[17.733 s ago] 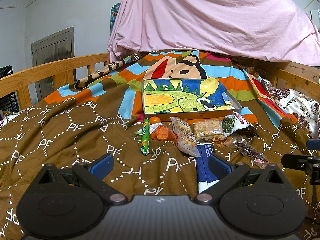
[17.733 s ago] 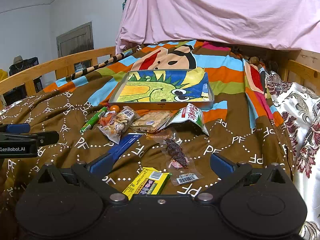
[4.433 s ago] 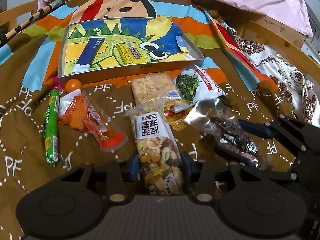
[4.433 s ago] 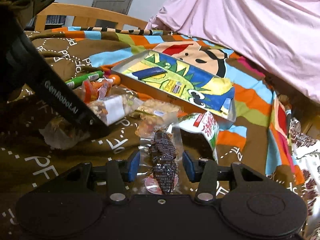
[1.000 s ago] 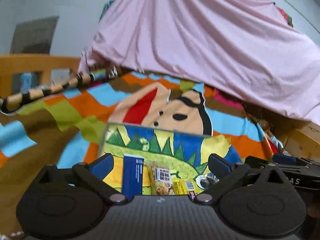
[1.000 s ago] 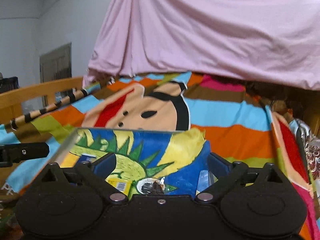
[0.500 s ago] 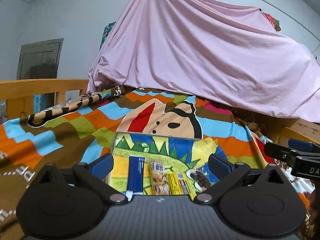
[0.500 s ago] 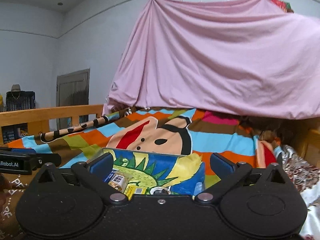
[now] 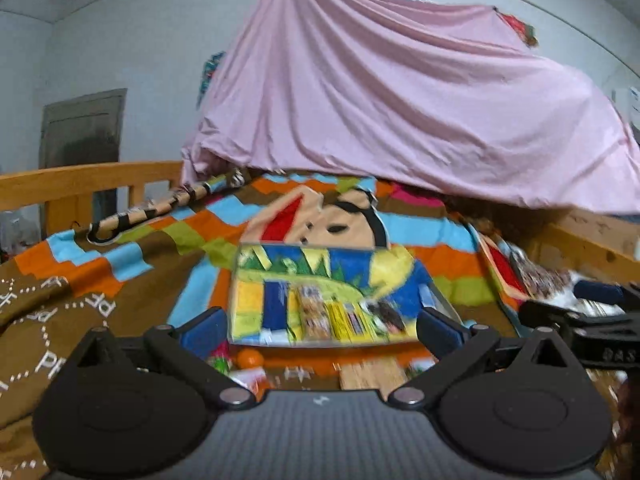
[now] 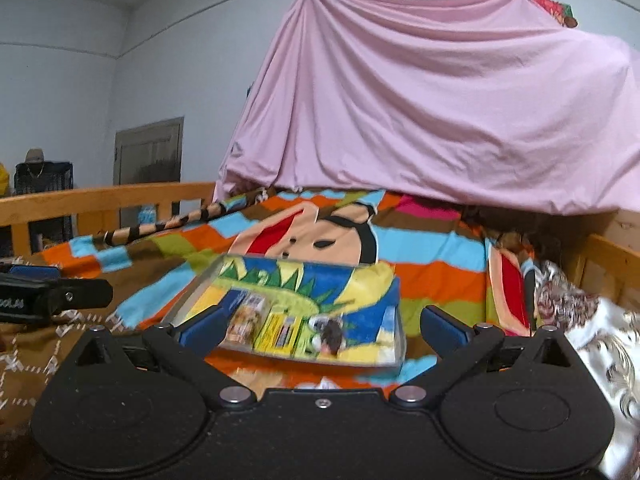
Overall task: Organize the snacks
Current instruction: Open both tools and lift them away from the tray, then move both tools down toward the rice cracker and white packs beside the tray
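Note:
The dinosaur-print tray (image 9: 400,268) lies on the bed and holds a blue packet (image 9: 275,307), a nut-mix packet (image 9: 309,313), yellow bars (image 9: 346,318) and a dark snack pouch (image 9: 387,316) side by side. My left gripper (image 9: 320,330) is open and empty, held above the bed in front of the tray. An orange (image 9: 250,358) and a cracker pack (image 9: 370,376) lie just before the tray. In the right wrist view the tray (image 10: 360,280) shows with the same packets. My right gripper (image 10: 320,330) is open and empty.
A brown patterned blanket (image 9: 48,320) and a colourful striped blanket (image 10: 436,248) cover the bed. Wooden rails (image 9: 80,184) run along both sides. A pink sheet (image 10: 440,120) hangs behind. The other gripper shows at each view's edge (image 9: 580,320) (image 10: 48,300).
Both grippers have pulled back from the tray and tilted down a little, so the snacks in front of the tray come into view. Both stay open and empty.

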Tool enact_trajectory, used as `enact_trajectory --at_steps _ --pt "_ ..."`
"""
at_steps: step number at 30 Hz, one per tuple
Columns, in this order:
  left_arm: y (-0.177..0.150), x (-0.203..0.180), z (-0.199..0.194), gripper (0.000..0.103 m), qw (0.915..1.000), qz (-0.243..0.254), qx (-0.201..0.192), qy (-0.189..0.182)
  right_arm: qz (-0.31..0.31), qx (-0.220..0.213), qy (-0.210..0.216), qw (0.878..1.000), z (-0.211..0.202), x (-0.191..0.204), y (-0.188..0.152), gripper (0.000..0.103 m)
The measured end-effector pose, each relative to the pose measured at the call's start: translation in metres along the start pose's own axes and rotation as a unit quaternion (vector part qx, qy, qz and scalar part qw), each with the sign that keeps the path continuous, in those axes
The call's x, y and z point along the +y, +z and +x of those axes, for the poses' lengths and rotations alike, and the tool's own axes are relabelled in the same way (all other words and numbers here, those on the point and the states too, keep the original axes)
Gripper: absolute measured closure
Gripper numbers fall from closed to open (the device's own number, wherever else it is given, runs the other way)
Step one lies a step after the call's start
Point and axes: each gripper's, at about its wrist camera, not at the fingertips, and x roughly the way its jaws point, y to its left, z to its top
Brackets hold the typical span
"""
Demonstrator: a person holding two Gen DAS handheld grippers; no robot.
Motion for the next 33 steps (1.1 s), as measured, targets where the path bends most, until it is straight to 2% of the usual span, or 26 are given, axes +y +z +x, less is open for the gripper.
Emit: enact_trajectory --at_steps 6,11,24,33 --pt "-0.014 -0.006 -0.024 0.0 0.9997 0.018 0.007 -0.012 -0.011 0.011 -0.006 1.0 -0.03 0.004 -0.016 0.001" --pt "-0.023 -0.006 -0.031 0.0 0.9996 0.018 0.021 -0.008 -0.003 0.046 -0.005 0.999 -0.041 0.005 -0.027 0.001" --pt "-0.039 -0.001 -0.035 0.0 0.9982 0.011 0.059 0.0 -0.005 0.097 0.005 0.995 -0.037 0.011 -0.039 0.001" --pt "-0.049 0.003 -0.026 0.0 0.9952 0.009 0.097 0.002 0.01 0.147 0.03 0.989 -0.023 0.009 -0.052 0.001"
